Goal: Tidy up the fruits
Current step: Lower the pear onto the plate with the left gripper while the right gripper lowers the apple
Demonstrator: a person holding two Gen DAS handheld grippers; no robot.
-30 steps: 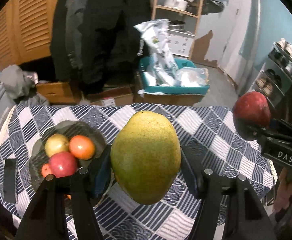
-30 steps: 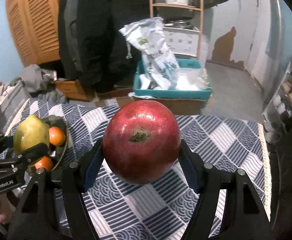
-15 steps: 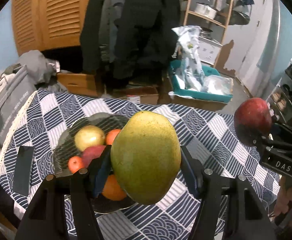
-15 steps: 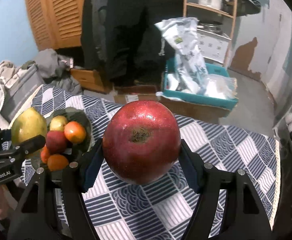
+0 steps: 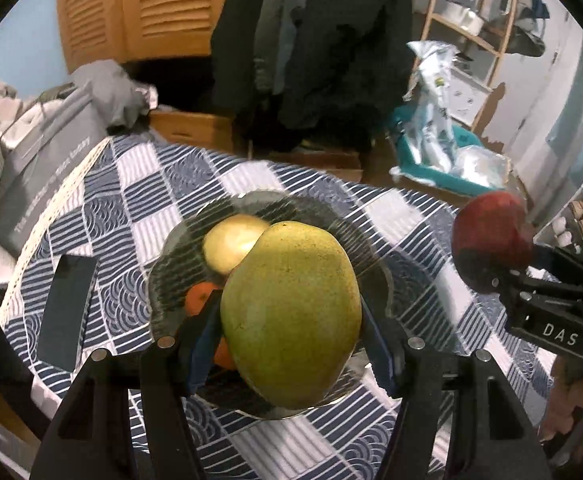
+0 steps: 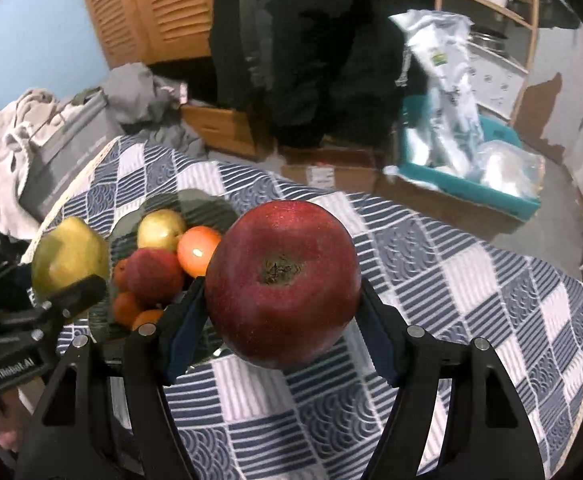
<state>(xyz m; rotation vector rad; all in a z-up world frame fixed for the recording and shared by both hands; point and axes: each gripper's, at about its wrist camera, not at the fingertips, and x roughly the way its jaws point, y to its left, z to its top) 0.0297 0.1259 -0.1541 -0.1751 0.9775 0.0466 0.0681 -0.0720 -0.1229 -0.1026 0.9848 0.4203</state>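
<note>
My left gripper (image 5: 291, 344) is shut on a big green-yellow mango (image 5: 291, 312), held over the dark glass bowl (image 5: 371, 256) on the checked tablecloth. In that bowl lie a yellow apple (image 5: 231, 242) and several oranges, partly hidden behind the mango. My right gripper (image 6: 281, 320) is shut on a large red pomegranate (image 6: 281, 280), held above the cloth just right of the bowl (image 6: 207, 204). In the right wrist view the bowl holds a yellow apple (image 6: 159, 228), a red fruit (image 6: 153, 276) and an orange (image 6: 197, 250). The mango (image 6: 67, 254) shows at the left there.
A dark phone (image 5: 67, 308) lies flat on the cloth left of the bowl. Grey bags and clothes (image 5: 43, 152) pile up beyond the table's left edge. A teal bin (image 6: 467, 176) on cardboard boxes stands on the floor behind the table. A hand (image 5: 571, 412) grips the right tool.
Both grippers moved left and down with their fruit. The mango now hangs over the bowl instead of right of it. The pomegranate has come closer to the bowl's right side.
</note>
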